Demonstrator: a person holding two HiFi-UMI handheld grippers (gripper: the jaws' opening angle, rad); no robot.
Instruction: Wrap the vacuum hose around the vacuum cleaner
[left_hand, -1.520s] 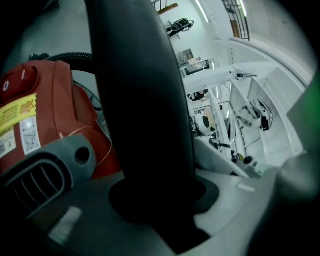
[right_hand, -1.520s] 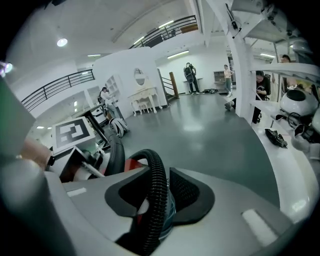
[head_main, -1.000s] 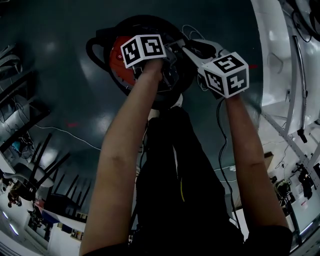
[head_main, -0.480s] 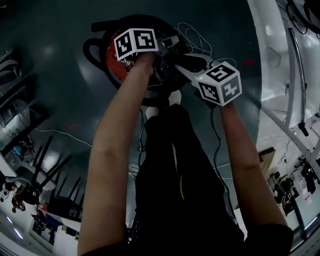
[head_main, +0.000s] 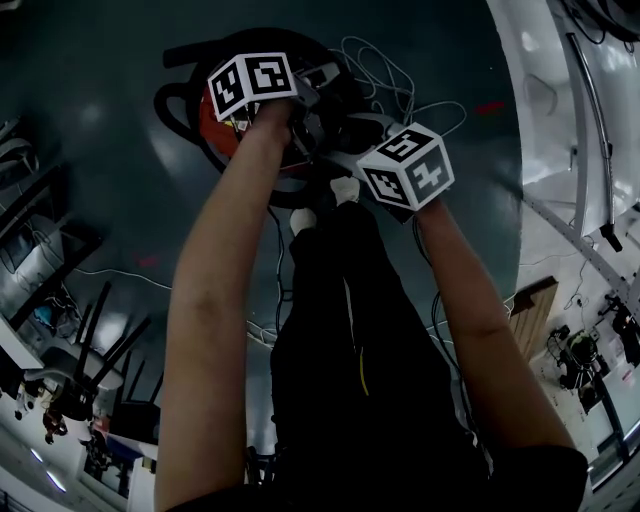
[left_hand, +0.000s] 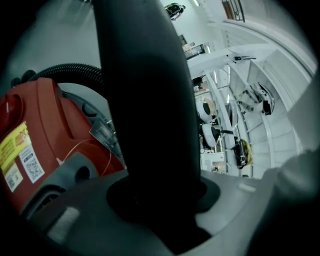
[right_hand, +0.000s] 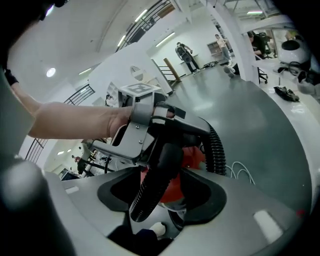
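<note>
A dark glossy floor (head_main: 110, 190) is seen, with a round red vacuum cleaner (left_hand: 50, 120) stood on it at the far side. A black ribbed plastic hose (right_hand: 150, 192) is curved round its left side, and the hose's smooth end is clamped by the left gripper (head_main: 305, 105). Just right, the right gripper (head_main: 345, 150) has just been opening; its jaws are spread, with the ribbed length between them untouched

Two grippers over a red vacuum cleaner (head_main: 215, 130).
Left gripper (head_main: 305, 105) sits above its body; right gripper (head_main: 345, 150), jaws just opening, is by the black hose (head_main: 168, 108); white cables (head_main: 385, 70) lie beyond.
</note>
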